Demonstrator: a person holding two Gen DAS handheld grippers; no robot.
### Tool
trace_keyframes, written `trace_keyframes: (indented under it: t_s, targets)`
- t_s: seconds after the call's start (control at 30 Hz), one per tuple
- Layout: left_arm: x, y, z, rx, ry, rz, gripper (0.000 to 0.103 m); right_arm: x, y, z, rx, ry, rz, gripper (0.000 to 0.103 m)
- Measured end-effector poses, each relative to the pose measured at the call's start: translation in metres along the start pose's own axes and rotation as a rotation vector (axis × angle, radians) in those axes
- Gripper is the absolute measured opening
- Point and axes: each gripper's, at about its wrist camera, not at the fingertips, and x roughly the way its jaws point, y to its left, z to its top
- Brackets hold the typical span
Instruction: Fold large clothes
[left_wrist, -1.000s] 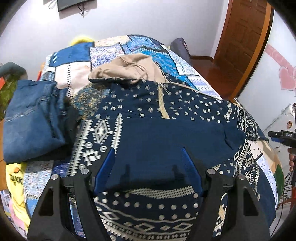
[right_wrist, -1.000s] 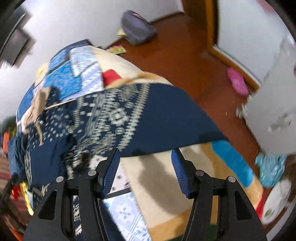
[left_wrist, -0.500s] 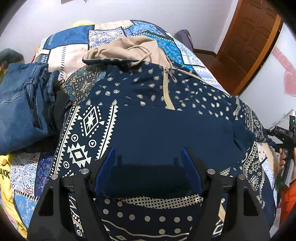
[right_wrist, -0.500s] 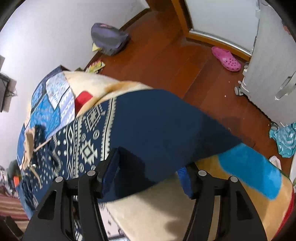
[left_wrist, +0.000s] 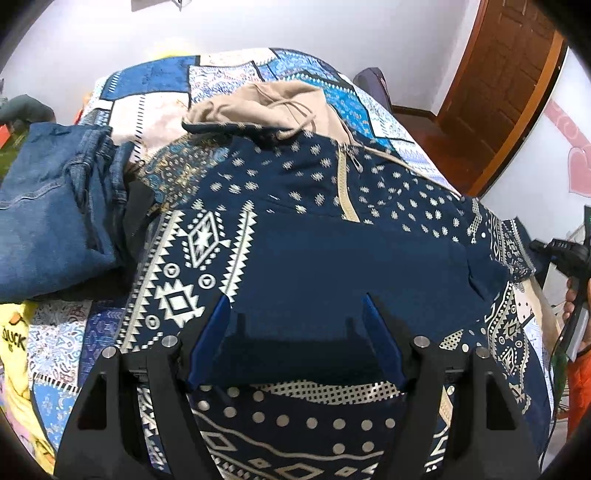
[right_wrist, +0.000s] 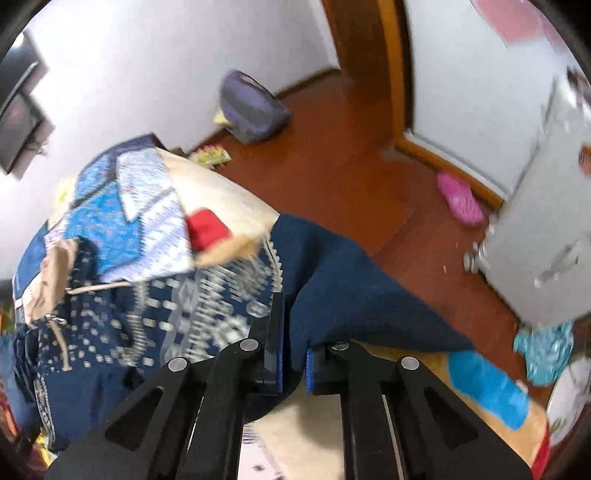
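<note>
Navy patterned hoodie spread flat on bed, beige hood toward far wall. Left tongs wide apart above plain navy panel near hem, blue pads clear of cloth, nothing gripped. Right tongs clamped tight on plain navy sleeve at bed's edge; sleeve cloth bunched between pads, raised off bedding, rest trailing toward floor side. Folded jeans just left of hoodie.
</note>
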Motion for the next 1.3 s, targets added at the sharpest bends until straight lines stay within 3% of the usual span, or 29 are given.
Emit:
trace_keyframes:
  t_s: [0.17,0.33,0.43,0.6,0.73,1.0,1.17,1.27,1.3]
  targets:
    - [-0.018,0.011,0.000,-0.005,-0.035,0.016,0.072,-0.038,0.046,0.013,-0.109,-0.109,0.056,0.006]
    - [-0.035,0.022,-0.002,-0.020,-0.067,0.016,0.072,-0.077,0.105,0.014,-0.228,-0.191,0.180,0.005]
    - [-0.044,0.028,-0.005,-0.019,-0.085,0.023,0.072,-0.090,0.141,0.003,-0.298,-0.188,0.273,0.005]
    - [-0.057,0.037,-0.010,-0.022,-0.109,0.022,0.072,-0.084,0.191,-0.030,-0.435,-0.115,0.382,0.005]
    - [-0.058,0.042,-0.012,-0.026,-0.106,0.021,0.072,-0.057,0.221,-0.067,-0.546,0.009,0.402,0.005]
    - [-0.052,0.045,-0.024,-0.028,-0.070,0.009,0.072,0.010,0.238,-0.139,-0.758,0.312,0.269,0.009]
    - [-0.051,0.034,-0.022,0.007,-0.061,0.010,0.072,0.008,0.231,-0.154,-0.880,0.368,0.195,0.013]
    - [-0.052,0.021,-0.016,0.039,-0.066,0.003,0.072,-0.005,0.217,-0.145,-0.872,0.357,0.204,0.024]
    - [-0.052,0.015,-0.014,0.051,-0.067,0.000,0.072,-0.011,0.210,-0.141,-0.865,0.337,0.205,0.037]
